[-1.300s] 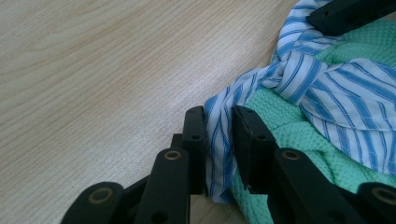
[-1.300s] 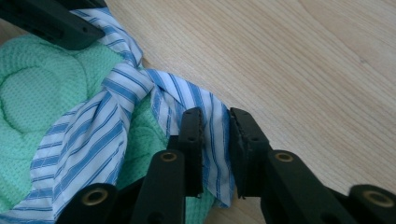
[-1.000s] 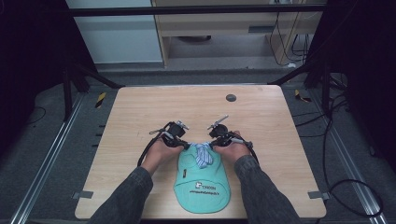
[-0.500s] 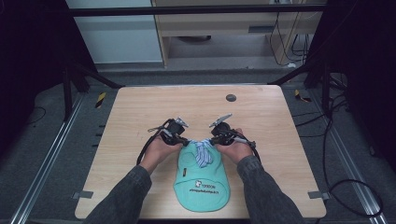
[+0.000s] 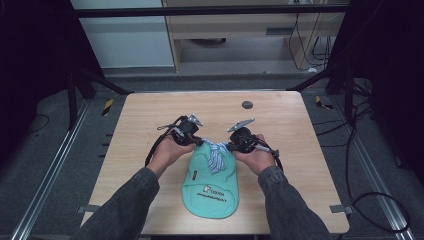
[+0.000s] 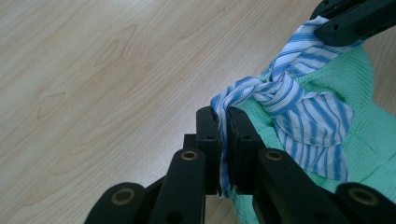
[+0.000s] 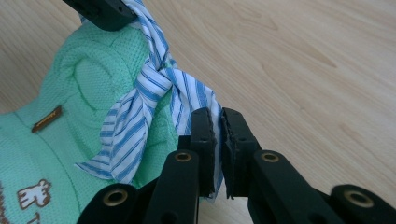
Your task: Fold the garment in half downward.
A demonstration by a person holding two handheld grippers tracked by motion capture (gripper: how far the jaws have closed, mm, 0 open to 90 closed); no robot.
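Both tools are clamped tight right now. The left tool (image 6: pixel 223 140) has its jaws pinched together on one end of the blue-and-white striped cloth (image 6: pixel 299 100), and the right tool (image 7: pixel 218 140) is doing the same on the other end. There's a knot in the middle of that strip, sitting between them.

What's changed: compared with a second ago, both hands have come up off the surface (image 5: pixel 150 115) a bit and taken the strip ends with them, so the top of the mint green garment (image 5: pixel 212 187) now lifts and bunches under the knot instead of lying flat. Grip looks the same as before, no letting go. My read is the knot is being pulled snug, or the tie is basically done and it's getting a tug test.

The garment lies near the front edge of the surface, about midway between the left and right edges, with the knot at its far end.

Count:
- 2 tools, one per hand
- 1 green garment
- 1 striped cloth, 1 knot
- 1 small dark round spot (image 5: pixel 247 104) toward the far edge, can't tell what it is
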